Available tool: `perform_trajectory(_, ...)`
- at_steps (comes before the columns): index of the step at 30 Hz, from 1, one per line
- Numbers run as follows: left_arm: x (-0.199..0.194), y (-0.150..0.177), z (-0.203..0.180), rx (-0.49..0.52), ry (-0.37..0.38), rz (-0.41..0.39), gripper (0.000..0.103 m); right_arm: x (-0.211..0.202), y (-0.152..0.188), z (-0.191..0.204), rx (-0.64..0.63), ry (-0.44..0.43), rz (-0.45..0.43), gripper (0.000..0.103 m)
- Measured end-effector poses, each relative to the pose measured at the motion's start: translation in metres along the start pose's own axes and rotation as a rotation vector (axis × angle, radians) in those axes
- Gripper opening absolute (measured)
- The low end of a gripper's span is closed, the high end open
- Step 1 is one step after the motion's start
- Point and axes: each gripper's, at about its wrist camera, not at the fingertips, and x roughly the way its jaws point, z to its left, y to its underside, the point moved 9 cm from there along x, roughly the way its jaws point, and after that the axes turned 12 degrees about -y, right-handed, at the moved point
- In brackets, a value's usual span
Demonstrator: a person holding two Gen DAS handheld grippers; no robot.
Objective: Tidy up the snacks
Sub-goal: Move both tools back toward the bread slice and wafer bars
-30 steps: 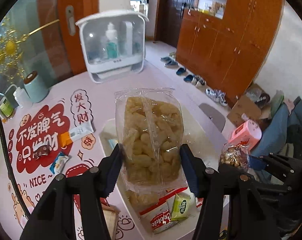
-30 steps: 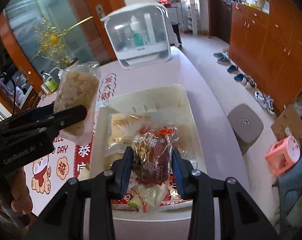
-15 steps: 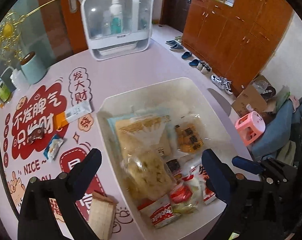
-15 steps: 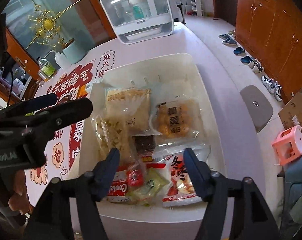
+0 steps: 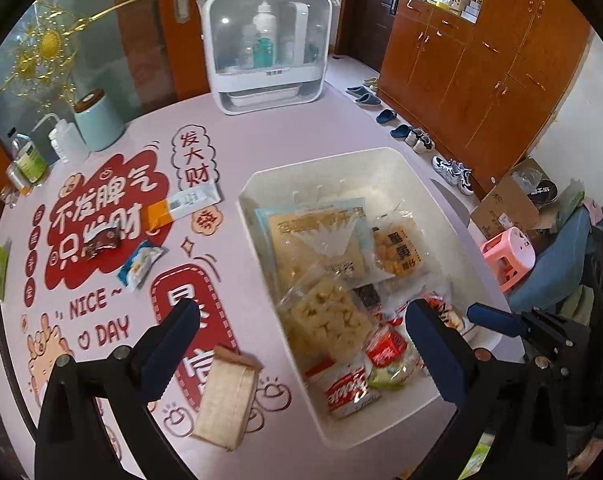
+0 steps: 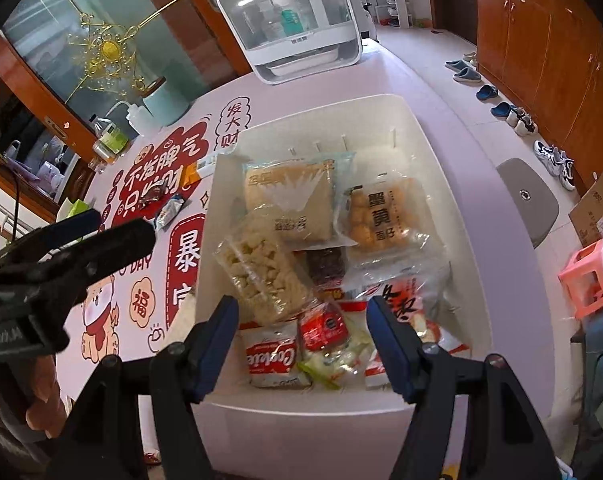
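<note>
Snacks fill the near half of the white bin [image 6: 453, 184] on the pink table [image 5: 261, 136]. A clear bag of puffs [image 6: 261, 272] lies at the bin's left side, its upper end overlapping a large pale-blue pack [image 6: 289, 196]. Beside that pack, to the right, sits a bag of yellow balls [image 6: 377, 216]. A small dark packet [image 6: 325, 266] lies between these 3. At the near end are a red-and-white cookie pack [image 6: 271, 358], a small red packet [image 6: 321, 326] on top of a green one [image 6: 333, 360], and a red-printed bag [image 6: 405, 308] at the right.

Both tools hang spread wide, gripping nothing. The left gripper [image 5: 301, 332] straddles the bin's left wall, 1 finger over the table mat and the other over the snacks. The right gripper [image 6: 301, 332] hovers over the bin's near end, above the red packet.

On the table left of the bin, 4 snacks lie loose: a tan wafer pack [image 5: 227, 400] just beside the wall, a blue packet [image 5: 139, 266], a dark candy [image 5: 101, 242], and an orange-and-white stick [image 5: 185, 206].

At the table's far edge stands a white cabinet [image 5: 267, 46] with bottles inside.
</note>
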Motion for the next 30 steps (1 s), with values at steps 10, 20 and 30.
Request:
perform_trajectory(10, -0.053, 0.013, 0.061, 0.019, -0.113, -0.089, 0.102, -0.007, 0.005, 0.038, -0.042, 0.0, -0.027, 0.067)
perform_trajectory(20, -0.121, -0.02, 0.177, 0.116, -0.37, -0.263, 0.102, -0.014, -0.009, 0.104, -0.106, 0.023, -0.087, 0.067)
perform_trajectory(30, -0.128, -0.055, 0.263, 0.328, -0.416, -0.354, 0.102, 0.027, 0.0, 0.175, -0.091, 0.06, -0.047, 0.067)
